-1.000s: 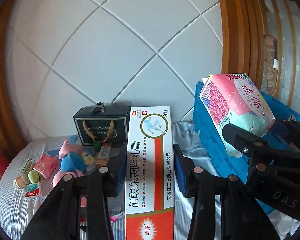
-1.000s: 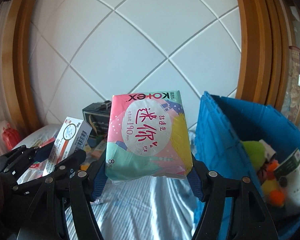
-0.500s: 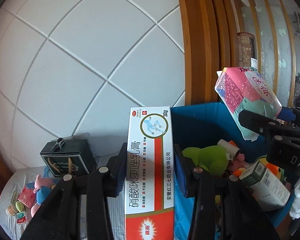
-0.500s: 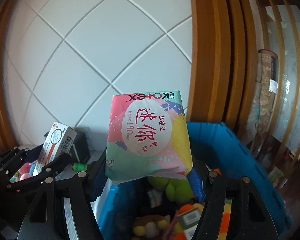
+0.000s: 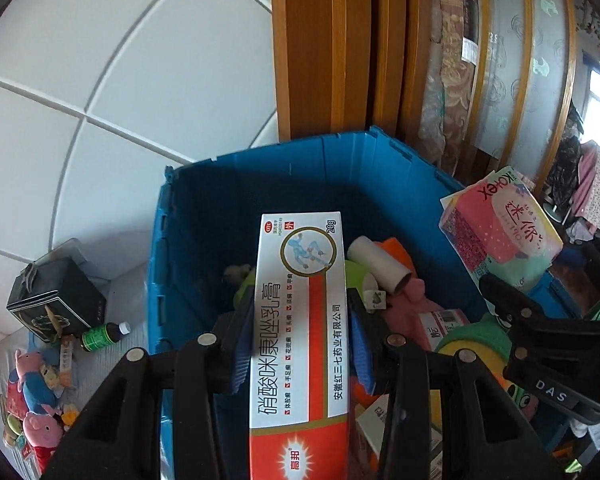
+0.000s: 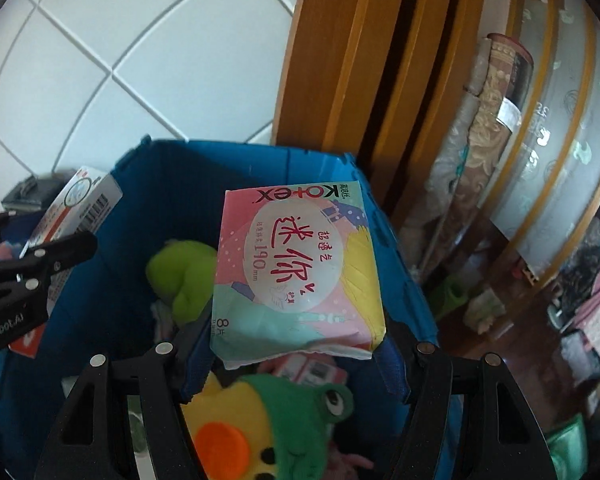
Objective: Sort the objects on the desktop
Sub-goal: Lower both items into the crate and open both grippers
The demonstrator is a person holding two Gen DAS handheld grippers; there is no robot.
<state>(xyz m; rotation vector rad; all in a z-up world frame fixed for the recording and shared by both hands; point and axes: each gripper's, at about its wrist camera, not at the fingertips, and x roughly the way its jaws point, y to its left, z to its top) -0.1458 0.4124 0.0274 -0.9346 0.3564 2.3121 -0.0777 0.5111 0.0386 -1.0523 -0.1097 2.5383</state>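
Progress check: roughly midway, I'd say, maybe a bit past. The blue bin [image 5: 204,216] already has a fair pile in it: a green plush [image 6: 184,272], a frog-hat plush [image 6: 296,412] at about 6 o'clock in the right wrist view, a white roll [image 5: 380,264], something pink and a couple of small boxes.

Both hands are loaded and hanging over the open bin. The left hand-held gripper [image 5: 296,344] is clenched on the ointment box [image 5: 300,320], a long white-and-red carton standing upright between the blue pads, right above the bin's middle. The right hand-held gripper [image 6: 292,360] is clamped on the pink pad packet [image 6: 296,272], held by its lower edge, also over the bin, toward the wall nearest the wooden frame. In the left view that packet shows at about 3 o'clock.

So these two are basically delivered, just not let go yet. My guess is the next thing is simply opening up and letting them drop in.

What's left: down at 8 o'clock in the left view, outside the bin on the striped cloth [image 5: 112,300], there's a dark gift box [image 5: 56,304], a little green bottle [image 5: 104,334] touching or just beside it, and a heap of small pig plushies [image 5: 36,400] with other bits I can't make out. Those look unsorted.
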